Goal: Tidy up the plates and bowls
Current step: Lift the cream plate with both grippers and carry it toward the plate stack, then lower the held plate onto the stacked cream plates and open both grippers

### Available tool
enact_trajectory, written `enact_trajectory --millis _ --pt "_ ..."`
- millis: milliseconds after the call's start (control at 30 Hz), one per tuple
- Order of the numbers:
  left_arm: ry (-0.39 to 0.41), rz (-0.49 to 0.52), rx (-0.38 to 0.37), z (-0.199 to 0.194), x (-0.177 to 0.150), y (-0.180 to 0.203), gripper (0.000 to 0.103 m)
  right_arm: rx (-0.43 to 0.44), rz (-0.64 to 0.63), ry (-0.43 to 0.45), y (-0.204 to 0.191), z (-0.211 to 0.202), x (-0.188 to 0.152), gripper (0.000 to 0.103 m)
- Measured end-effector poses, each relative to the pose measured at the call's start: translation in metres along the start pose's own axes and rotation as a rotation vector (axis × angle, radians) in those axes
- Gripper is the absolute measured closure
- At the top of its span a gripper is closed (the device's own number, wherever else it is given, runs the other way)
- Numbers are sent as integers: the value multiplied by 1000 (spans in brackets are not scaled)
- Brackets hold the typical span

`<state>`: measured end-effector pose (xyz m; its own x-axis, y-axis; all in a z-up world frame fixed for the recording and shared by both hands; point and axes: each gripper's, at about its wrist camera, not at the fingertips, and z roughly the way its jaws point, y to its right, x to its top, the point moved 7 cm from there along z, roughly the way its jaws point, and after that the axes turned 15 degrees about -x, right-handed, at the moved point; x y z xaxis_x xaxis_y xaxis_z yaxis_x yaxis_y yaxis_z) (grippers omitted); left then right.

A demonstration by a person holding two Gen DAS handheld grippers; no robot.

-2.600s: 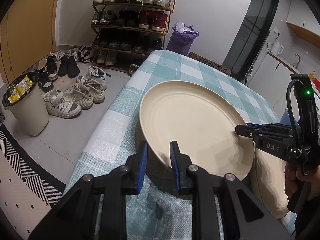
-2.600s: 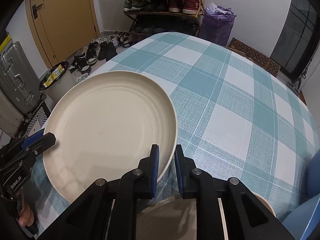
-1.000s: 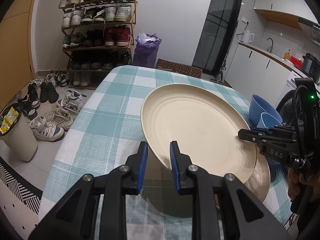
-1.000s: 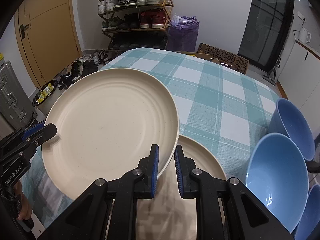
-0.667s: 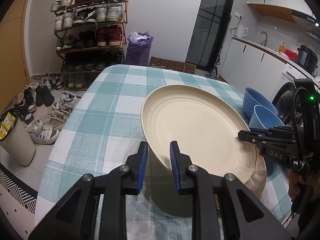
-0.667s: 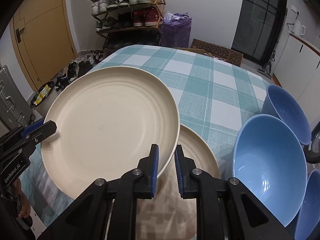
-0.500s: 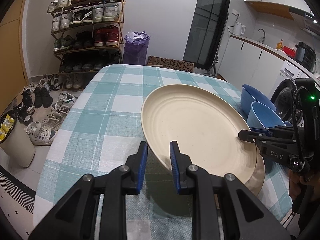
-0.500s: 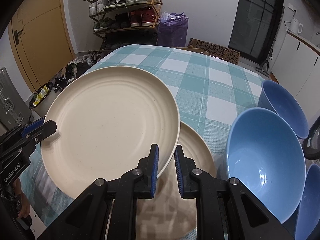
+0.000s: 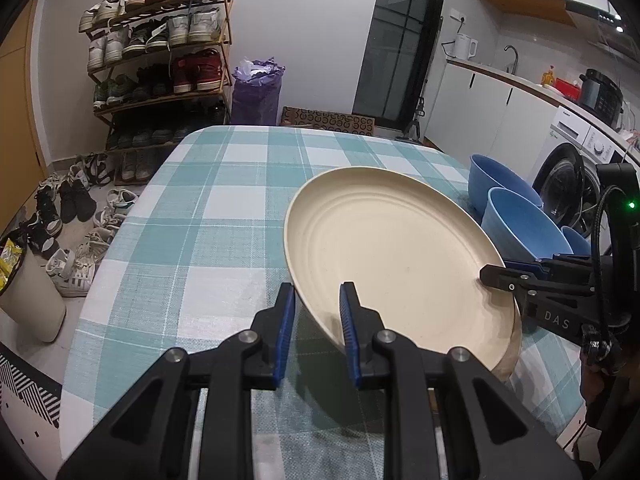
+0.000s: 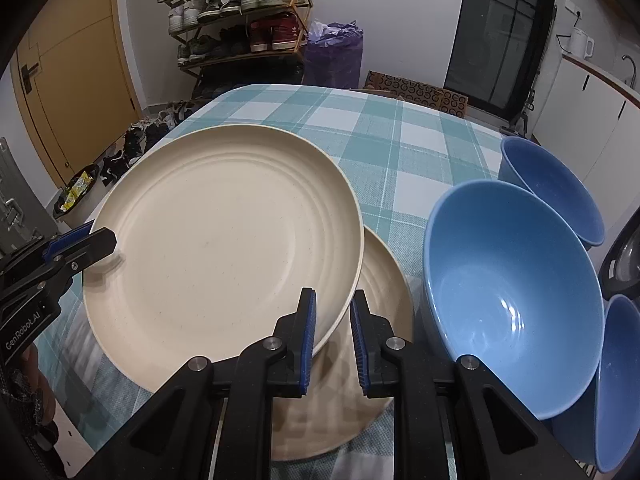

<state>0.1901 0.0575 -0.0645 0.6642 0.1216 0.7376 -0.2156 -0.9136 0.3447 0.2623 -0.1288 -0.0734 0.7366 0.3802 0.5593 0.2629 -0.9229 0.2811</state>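
Both grippers hold one cream plate [image 9: 392, 256] by opposite rims, tilted just above a second cream plate [image 10: 384, 280] that lies on the checked tablecloth [image 9: 208, 208]. My left gripper [image 9: 316, 312] is shut on the held plate's near rim. My right gripper [image 10: 332, 320] is shut on its other rim [image 10: 344, 312] and shows at the right in the left wrist view [image 9: 496, 276]. The left gripper shows in the right wrist view [image 10: 100, 244]. Three blue bowls [image 10: 512, 280] stand to the right of the plates.
A shoe rack [image 9: 160, 64] and a purple bag [image 9: 256, 92] stand beyond the table's far end. Shoes and a bin [image 9: 28, 300] lie on the floor to the left. Kitchen cabinets and a washing machine [image 9: 576, 176] are on the right.
Both grippers have carried the plate to the right over the table, to above the second plate, and the blue bowls have come into view. Both grips are unchanged.
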Motion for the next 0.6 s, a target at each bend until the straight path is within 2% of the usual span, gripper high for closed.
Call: enact_trajectory --millis 600 --pt "-73 44 -12 22 -14 16 82 -50 7 -27 17 -1 -31 85"
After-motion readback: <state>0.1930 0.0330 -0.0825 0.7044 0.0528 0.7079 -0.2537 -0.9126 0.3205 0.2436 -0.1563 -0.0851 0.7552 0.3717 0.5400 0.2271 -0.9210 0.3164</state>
